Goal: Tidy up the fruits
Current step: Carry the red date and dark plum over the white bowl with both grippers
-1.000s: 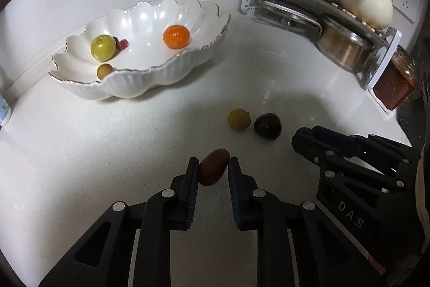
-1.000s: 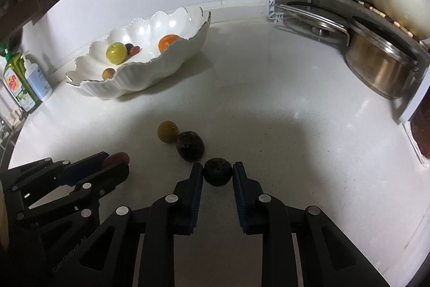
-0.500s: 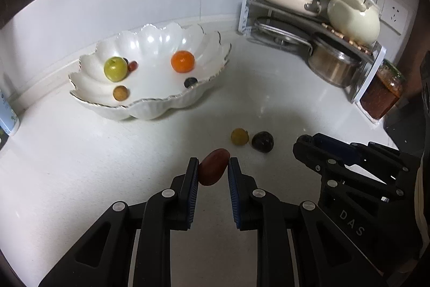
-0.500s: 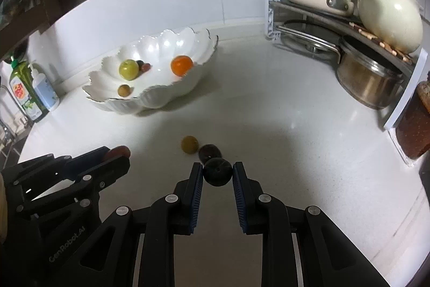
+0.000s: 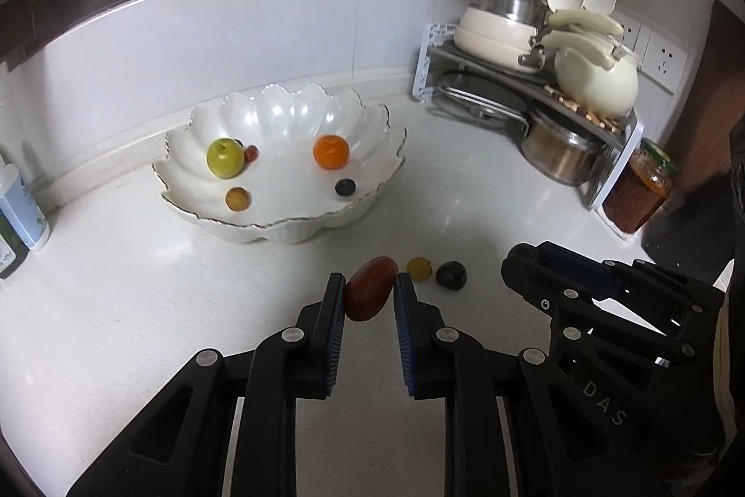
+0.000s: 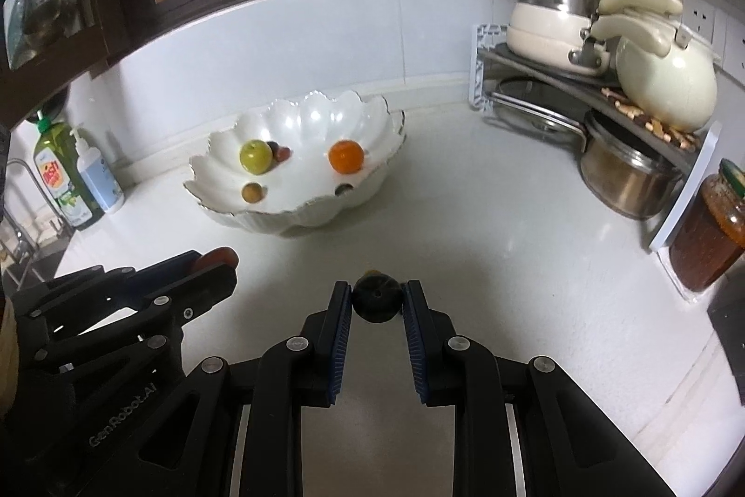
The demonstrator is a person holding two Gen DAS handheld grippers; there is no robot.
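My left gripper point(image 5: 370, 287) is shut on a reddish-brown oval fruit point(image 5: 370, 287), held above the counter. My right gripper point(image 6: 376, 299) is shut on a dark round fruit point(image 6: 376, 301), also lifted. A white scalloped bowl point(image 5: 372, 189) stands ahead and holds a green apple point(image 5: 225, 157), an orange point(image 5: 331, 152), a small brown fruit point(image 5: 238, 199), a small red fruit point(image 5: 251, 153) and a dark berry point(image 5: 345, 187). On the counter lie a small yellow fruit point(image 5: 418, 268) and a dark plum point(image 5: 451, 275). The right gripper shows in the left wrist view point(image 5: 517, 264).
A rack point(image 5: 512, 78) with pots, lids and a cream kettle point(image 5: 596, 78) fills the right back corner. A jar of red sauce point(image 5: 638, 189) stands beside it. Bottles point(image 6: 74, 180) stand at the far left by the wall.
Both grippers have risen and pulled back from the counter with their fruits; the bowl and the loose fruits look smaller and farther away.
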